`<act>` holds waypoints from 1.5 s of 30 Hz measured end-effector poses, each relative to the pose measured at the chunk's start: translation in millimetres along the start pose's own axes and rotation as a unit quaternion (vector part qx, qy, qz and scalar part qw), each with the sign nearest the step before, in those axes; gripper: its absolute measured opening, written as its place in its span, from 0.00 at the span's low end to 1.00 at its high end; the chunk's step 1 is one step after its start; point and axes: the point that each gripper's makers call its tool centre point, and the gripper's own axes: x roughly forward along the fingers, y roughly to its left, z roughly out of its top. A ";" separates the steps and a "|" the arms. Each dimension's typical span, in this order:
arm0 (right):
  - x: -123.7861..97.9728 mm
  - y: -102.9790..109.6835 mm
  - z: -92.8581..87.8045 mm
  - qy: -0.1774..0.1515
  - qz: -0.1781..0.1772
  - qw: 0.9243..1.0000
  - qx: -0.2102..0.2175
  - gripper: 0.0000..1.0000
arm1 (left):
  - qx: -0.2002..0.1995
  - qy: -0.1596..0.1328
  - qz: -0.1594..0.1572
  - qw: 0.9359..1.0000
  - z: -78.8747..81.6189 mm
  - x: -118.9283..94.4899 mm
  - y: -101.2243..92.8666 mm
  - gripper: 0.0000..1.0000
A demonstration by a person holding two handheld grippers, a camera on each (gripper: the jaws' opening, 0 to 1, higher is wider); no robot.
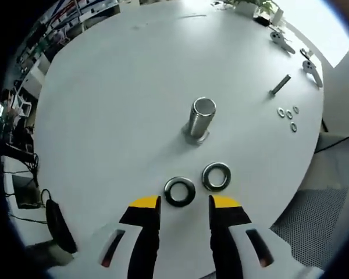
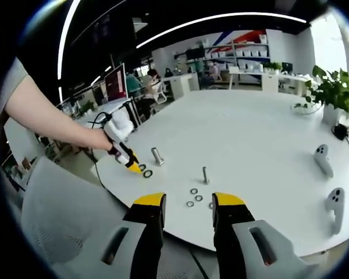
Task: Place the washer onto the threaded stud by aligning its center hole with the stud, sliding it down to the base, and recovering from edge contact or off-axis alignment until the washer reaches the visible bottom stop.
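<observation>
A thick threaded steel stud (image 1: 201,118) stands upright on the white round table (image 1: 116,99). Two large steel washers lie flat in front of it: one (image 1: 180,191) just beyond my left gripper's (image 1: 184,203) yellow-tipped fingers, the other (image 1: 216,176) slightly right of it. The left gripper is open and holds nothing. In the right gripper view my right gripper (image 2: 188,201) is open and empty, well back from the table edge. There the left gripper (image 2: 125,157), held by a person's hand, sits by the stud (image 2: 157,156) and the washers (image 2: 147,173).
A thin bolt (image 1: 280,85) lies at the right, with three small washers (image 1: 288,114) beside it; they appear again as the bolt (image 2: 205,175) and small washers (image 2: 194,197). Two white controllers (image 2: 329,180) and a potted plant (image 2: 333,93) occupy the table's right side.
</observation>
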 end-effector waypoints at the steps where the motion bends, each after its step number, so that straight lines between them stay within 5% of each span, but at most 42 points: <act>1: 0.0 0.0 0.1 0.000 0.000 1.000 0.000 0.34 | -0.002 0.002 0.002 1.000 -0.5 0.3 0.4 0.32; 8: 0.0 -0.5 0.2 -0.001 0.000 1.000 0.003 0.34 | -0.002 0.025 0.001 1.000 -11.4 5.3 3.4 0.31; 24: -0.4 -1.6 1.3 -0.005 -0.002 1.000 0.011 0.33 | 0.035 0.040 0.003 0.999 -0.1 7.8 5.8 0.30; 31: -0.5 -1.7 0.2 -0.002 -0.003 1.000 0.014 0.33 | 0.039 0.068 0.004 0.997 1.1 8.5 4.6 0.30; 45: -0.3 -2.5 -0.7 0.001 -0.005 1.000 0.015 0.33 | 0.072 0.064 -0.002 0.995 4.7 8.7 7.3 0.22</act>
